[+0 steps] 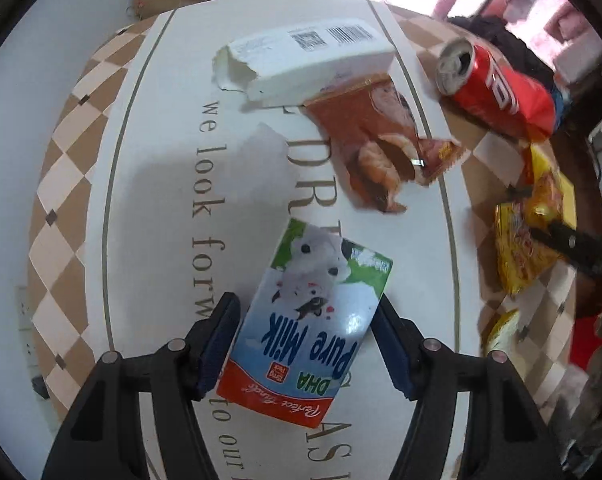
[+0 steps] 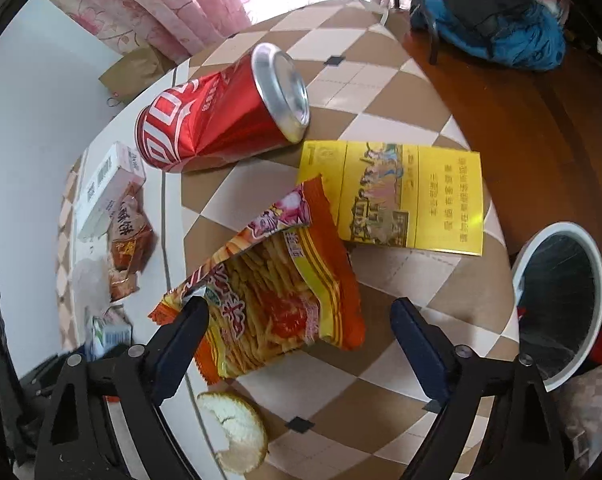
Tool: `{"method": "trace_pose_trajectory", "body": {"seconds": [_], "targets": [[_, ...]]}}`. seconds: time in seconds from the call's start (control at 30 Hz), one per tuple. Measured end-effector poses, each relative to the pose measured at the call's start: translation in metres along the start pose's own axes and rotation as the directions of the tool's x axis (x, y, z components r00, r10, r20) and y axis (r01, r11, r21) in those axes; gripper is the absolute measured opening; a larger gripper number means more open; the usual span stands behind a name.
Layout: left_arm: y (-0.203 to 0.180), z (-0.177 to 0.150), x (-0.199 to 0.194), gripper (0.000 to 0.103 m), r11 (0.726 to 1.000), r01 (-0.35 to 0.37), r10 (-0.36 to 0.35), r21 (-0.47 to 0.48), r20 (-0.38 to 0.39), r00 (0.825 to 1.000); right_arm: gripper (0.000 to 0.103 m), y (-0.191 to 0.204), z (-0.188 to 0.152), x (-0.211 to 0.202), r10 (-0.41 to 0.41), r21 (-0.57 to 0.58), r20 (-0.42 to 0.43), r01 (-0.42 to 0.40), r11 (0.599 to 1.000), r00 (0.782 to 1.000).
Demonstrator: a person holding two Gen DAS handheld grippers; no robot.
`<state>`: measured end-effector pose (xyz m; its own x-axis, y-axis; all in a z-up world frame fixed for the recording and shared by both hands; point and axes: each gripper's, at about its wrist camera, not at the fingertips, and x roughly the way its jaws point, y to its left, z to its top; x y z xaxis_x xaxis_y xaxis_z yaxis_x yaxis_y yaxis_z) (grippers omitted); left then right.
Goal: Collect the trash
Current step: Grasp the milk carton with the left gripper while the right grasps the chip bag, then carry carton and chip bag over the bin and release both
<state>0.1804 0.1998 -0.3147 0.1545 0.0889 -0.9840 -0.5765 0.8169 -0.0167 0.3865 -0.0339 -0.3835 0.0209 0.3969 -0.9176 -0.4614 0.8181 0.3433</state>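
In the left wrist view my left gripper point(image 1: 307, 320) is open, its blue pads on either side of a blue and white "Pure Milk" carton point(image 1: 305, 320) lying on the table point(image 1: 157, 216). Beyond lie a torn white box point(image 1: 309, 60), a brown snack wrapper point(image 1: 381, 136) and a dented red can point(image 1: 501, 92). In the right wrist view my right gripper point(image 2: 297, 316) is open over an orange fries snack bag point(image 2: 277, 300). The red can point(image 2: 221, 120), a flat yellow packet point(image 2: 413, 196) and a bitten bun point(image 2: 237, 432) lie around it.
A white-rimmed bin point(image 2: 561, 300) stands on the floor right of the table edge. A blue and black backpack point(image 2: 493, 20) lies on the wooden floor behind. Pink curtains point(image 2: 149, 8) and a brown paper bag point(image 2: 137, 68) are at the back. The right gripper's arm point(image 1: 581, 252) crosses the left view.
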Motion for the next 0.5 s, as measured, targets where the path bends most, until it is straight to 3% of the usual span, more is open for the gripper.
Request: {"method": "trace_pose_trajectory", "body": {"seconds": [0.17,0.23,0.3,0.37,0.4,0.5], "targets": [[-0.022,-0.017,-0.007,0.055,0.998,-0.054,0.053,0.039,0.04,0.998,0.086,0.01,-0.003,0.004,-0.067,-0.002,0.021,0.067,0.998,0.998],[-0.025,-0.024,-0.011,0.055,0.996,-0.08,0.078,0.029,0.061,0.995,0.075,0.014,-0.005,0.004,-0.124,-0.012,0.026,0.125,0.992,0.992],[-0.032,-0.034,-0.019,0.054,0.994,-0.108,0.106,0.017,0.088,0.99,0.04,0.018,-0.006,0.002,-0.145,-0.028,0.041,0.147,0.989,0.989],[-0.038,-0.042,-0.029,0.054,0.992,-0.125,0.125,-0.007,0.113,0.986,0.032,0.017,-0.006,0.001,-0.149,-0.033,0.041,0.15,0.988,0.988],[-0.039,-0.047,-0.034,0.054,0.99,-0.14,0.141,-0.022,0.124,0.982,0.023,0.015,-0.005,0.0,-0.142,-0.03,0.04,0.143,0.989,0.989],[-0.043,-0.06,-0.053,0.054,0.982,-0.175,0.185,-0.071,0.162,0.969,0.017,0.013,-0.008,-0.007,-0.124,-0.03,0.054,0.126,0.992,0.991]]}}
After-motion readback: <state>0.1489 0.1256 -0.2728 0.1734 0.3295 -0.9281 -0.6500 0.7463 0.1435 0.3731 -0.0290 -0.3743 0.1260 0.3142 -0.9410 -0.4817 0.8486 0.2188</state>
